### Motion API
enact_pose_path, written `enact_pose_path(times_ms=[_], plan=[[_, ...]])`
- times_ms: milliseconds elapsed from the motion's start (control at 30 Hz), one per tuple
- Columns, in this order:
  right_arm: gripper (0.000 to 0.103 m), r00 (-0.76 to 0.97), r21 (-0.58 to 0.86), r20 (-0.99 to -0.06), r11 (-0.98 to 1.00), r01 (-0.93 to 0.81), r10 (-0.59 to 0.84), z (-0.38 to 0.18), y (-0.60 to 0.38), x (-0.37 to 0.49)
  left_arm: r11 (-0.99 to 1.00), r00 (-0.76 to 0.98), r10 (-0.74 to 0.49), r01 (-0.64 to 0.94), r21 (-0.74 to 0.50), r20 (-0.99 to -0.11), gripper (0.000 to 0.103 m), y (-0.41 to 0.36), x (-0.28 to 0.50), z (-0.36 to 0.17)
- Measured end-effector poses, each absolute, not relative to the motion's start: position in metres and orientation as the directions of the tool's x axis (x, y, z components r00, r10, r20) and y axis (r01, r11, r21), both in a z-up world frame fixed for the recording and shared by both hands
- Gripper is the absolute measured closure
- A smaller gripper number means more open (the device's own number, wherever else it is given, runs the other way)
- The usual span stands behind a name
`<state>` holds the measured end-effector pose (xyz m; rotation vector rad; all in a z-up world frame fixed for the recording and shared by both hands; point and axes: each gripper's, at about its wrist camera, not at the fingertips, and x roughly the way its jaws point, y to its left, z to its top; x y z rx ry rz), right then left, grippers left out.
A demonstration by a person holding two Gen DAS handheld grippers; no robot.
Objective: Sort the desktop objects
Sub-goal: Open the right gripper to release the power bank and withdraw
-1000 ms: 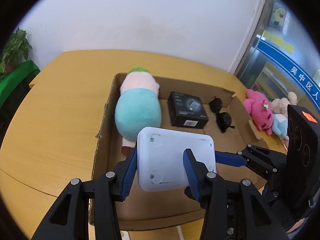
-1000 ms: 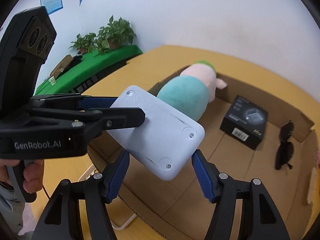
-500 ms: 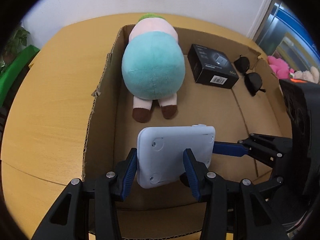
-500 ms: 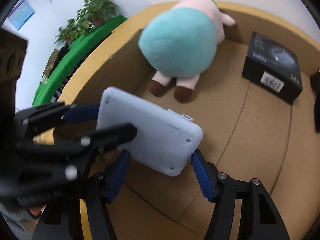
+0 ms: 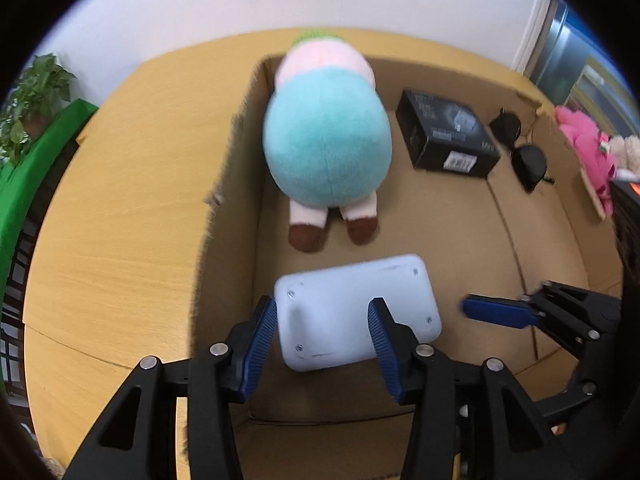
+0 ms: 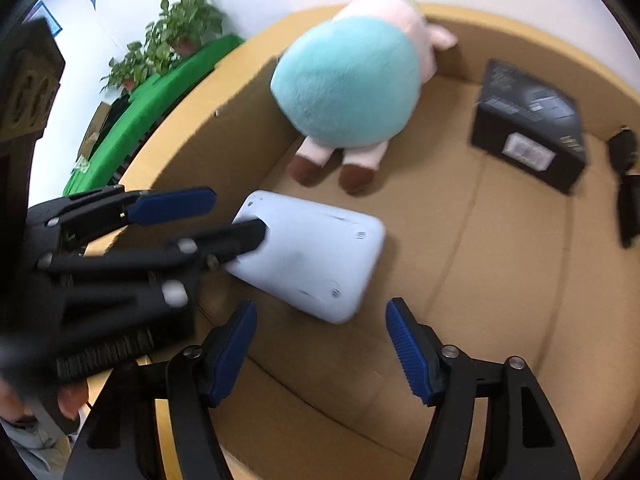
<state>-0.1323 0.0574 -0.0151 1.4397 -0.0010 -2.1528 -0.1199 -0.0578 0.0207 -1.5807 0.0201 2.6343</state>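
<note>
Left tool [image 5: 322, 330] clenched on white device [image 5: 356, 316], low inside cardboard box [image 5: 224, 208], 6 o'clock of plush toy [image 5: 326, 148]. Right tool [image 6: 320, 344] opening, nothing between pads. Risk: one-sided grip lets device tip onto plush feet; black box [image 5: 448, 136] at 1 o'clock, sunglasses [image 5: 520, 148] beyond, clear.

Left gripper [image 5: 323, 326] jaws clamped, right gripper [image 6: 321, 334] jaws opening — empty

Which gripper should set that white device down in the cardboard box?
Left, probably. The left gripper has the white device between its fingers above the cardboard box floor; the right gripper is opening, clear of it.
</note>
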Motion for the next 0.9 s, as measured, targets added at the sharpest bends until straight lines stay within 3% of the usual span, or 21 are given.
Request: enact_pose_path(times_ms=[133, 267, 300, 400, 567, 900], plan=[[0.010, -0.451, 0.209, -0.806, -0.897, 0.389, -0.383, 0.018, 0.086, -0.096, -0.998, -0.615, 0.048, -0.055, -0.018, -0.787, 0.054, -0.060, -0.088, 0.056], [0.000, -0.611, 0.139, -0.730, -0.942, 0.304, -0.305, 0.045, 0.126, -0.052, -0.997, -0.740, 0.058, -0.073, -0.006, -0.670, 0.031, -0.046, -0.040, 0.087], [0.000, -0.646, 0.110, -0.712, -0.953, 0.282, -0.274, 0.049, 0.138, -0.036, -0.996, -0.766, 0.065, -0.089, 0.006, -0.640, 0.025, -0.040, -0.027, 0.093], [0.000, -0.689, 0.095, -0.696, -0.977, 0.189, -0.201, 0.056, 0.175, -0.010, -0.992, -0.810, 0.084, -0.121, 0.026, -0.581, 0.022, -0.014, -0.001, 0.104], [0.000, -0.729, 0.067, -0.674, -0.993, 0.102, -0.120, 0.065, 0.215, 0.016, -0.984, -0.807, 0.155, -0.179, -0.013, -0.569, 0.022, 0.019, 0.018, 0.102], [0.000, -0.767, 0.049, -0.638, -0.997, 0.060, -0.077, 0.076, 0.235, 0.048, -0.981, -0.808, 0.179, -0.188, -0.042, -0.561, 0.022, 0.049, 0.035, 0.103]])
